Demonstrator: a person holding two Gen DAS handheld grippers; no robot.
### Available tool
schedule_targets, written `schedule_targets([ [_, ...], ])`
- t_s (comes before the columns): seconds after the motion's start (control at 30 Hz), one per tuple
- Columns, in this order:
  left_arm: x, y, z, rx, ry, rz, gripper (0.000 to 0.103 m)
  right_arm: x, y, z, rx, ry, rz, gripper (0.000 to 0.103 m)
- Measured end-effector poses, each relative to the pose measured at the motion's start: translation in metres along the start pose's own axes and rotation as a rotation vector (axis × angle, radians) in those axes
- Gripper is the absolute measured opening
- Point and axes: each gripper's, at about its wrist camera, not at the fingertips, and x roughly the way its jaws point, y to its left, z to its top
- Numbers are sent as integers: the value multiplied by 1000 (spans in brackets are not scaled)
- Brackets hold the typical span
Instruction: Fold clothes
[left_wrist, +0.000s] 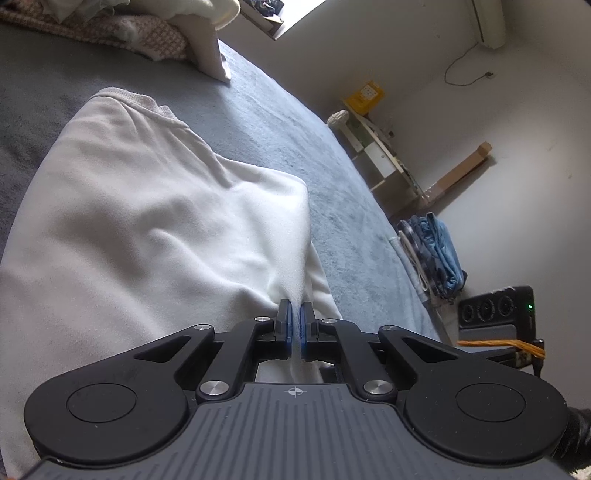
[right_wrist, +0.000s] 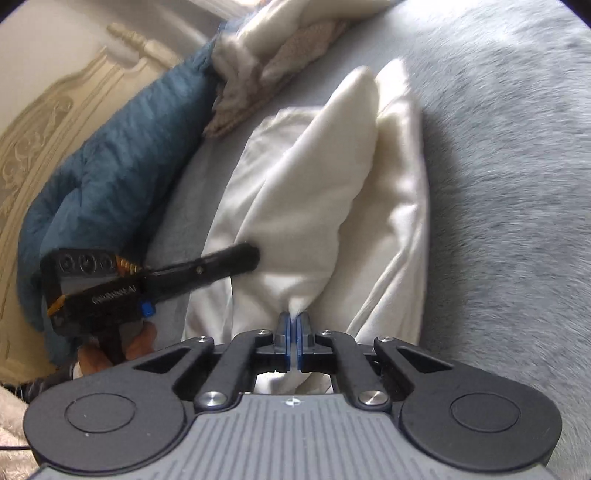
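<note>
Pinching the white garment (left_wrist: 155, 221), left claw (left_wrist: 295, 314) faces a shelf (left_wrist: 380, 158); right claw (right_wrist: 294, 321), also clamped on cloth, shows a headboard (right_wrist: 55, 122).

Cream-white garment (left_wrist: 147, 221), grey-blue bedcover (left_wrist: 295, 129), teal blanket (right_wrist: 110, 166)

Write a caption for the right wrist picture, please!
Right claw pinches the white garment on the grey bed.

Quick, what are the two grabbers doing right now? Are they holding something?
Left gripper: shut on the white garment.
Right gripper: shut on a fold of the same white garment.
</note>
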Motion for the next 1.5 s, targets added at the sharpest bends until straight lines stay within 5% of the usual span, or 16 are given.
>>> schedule_targets([
  [0.2,7,-2,-1,-1,2,23,5,-14,-2,-12,55,-117,-45,2],
  [0.37,4,-4,-3,28,-29,43,19,-29,-1,-20,57,-219,-91,2],
  [0.57,11,-15,-17,232,-3,166,18,-31,2,-27,44,-219,-281,0],
  [0.73,7,-16,-21,272,-7,200,18,-25,15,-29,-28,-191,-373,0],
  [0.9,-7,-11,-19,248,-19,226,18,-34,32,-38,-123,-242,-352,0],
  [1.1,-49,-4,-17,237,-67,302,19,-33,30,-35,-85,-236,-360,0],
  [1.27,-84,8,-21,223,-82,356,30,-38,32,-32,-69,-247,-288,1],
  [1.5,-102,12,-26,211,-87,410,50,-47,1,-32,214,-277,-169,1],
])
